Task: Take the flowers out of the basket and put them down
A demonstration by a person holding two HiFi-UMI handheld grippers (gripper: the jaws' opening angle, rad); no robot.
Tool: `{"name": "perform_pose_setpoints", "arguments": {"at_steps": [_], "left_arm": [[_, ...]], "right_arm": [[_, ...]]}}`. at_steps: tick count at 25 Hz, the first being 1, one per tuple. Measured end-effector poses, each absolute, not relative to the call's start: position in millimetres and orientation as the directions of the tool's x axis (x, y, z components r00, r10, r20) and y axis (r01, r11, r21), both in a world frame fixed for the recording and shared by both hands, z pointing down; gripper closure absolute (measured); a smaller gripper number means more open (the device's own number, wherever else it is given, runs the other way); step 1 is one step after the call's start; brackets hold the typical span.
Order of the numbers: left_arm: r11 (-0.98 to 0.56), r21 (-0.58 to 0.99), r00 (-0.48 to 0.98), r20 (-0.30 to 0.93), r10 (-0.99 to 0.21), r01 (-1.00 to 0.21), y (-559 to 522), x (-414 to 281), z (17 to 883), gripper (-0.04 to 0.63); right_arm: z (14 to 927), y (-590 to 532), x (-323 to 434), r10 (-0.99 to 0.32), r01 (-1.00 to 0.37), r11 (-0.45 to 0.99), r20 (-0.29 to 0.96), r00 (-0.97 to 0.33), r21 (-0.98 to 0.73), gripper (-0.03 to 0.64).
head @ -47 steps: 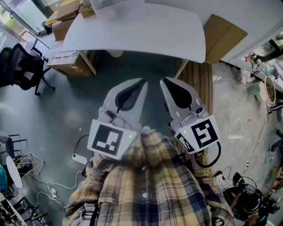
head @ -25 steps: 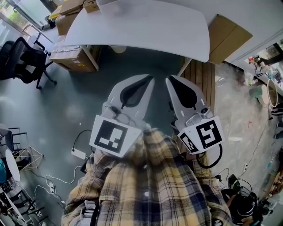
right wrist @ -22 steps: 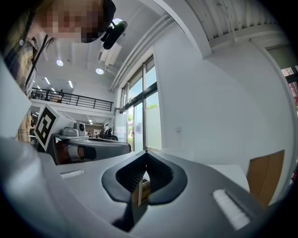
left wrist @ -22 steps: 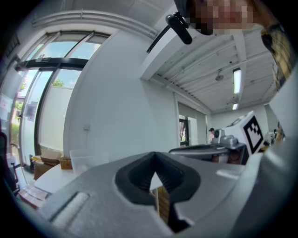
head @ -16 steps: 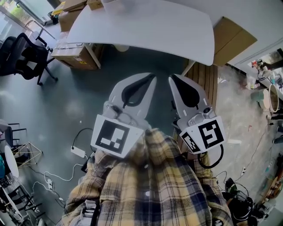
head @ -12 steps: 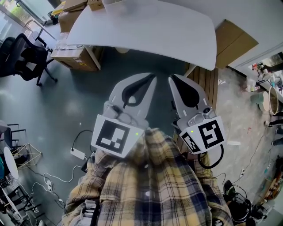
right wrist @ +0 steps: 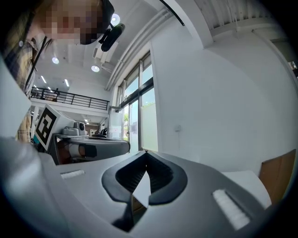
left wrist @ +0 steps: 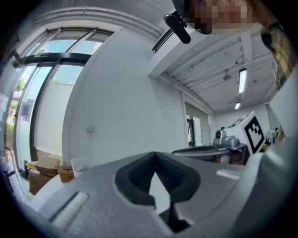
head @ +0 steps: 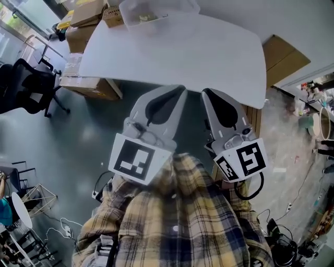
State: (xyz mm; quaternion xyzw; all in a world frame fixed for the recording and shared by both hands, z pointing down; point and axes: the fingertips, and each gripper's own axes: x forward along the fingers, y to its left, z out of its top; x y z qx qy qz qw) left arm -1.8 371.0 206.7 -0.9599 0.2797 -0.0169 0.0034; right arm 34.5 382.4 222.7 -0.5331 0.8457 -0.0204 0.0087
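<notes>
White table (head: 209, 55) has come closer, clear tub (head: 156, 11) now showing at its far edge; left gripper (head: 181, 88) and right gripper (head: 204, 92) both closed, empty, basket and flowers nowhere visible yet.

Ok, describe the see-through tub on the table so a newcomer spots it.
Start at the big white table ahead of the person. At its far edge sits a translucent rectangular plastic tub. Unlike the brown cardboard boxes left of it, it is pale and see-through.

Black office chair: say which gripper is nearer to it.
Left. The chair stands off to the left of both; the left gripper is between it and the right gripper.
</notes>
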Motion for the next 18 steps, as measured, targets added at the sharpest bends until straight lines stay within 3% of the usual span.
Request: {"name": "perform_pose_setpoints", "arguments": {"at_steps": [18], "left_arm": [[-0.829, 0.021, 0.827, 0.078, -0.556, -0.559, 149, -46, 228, 0.594]], "right_arm": [[244, 160, 6, -0.908, -0.908, 0.409, 0.055, -0.414, -0.088, 0.612]]}}
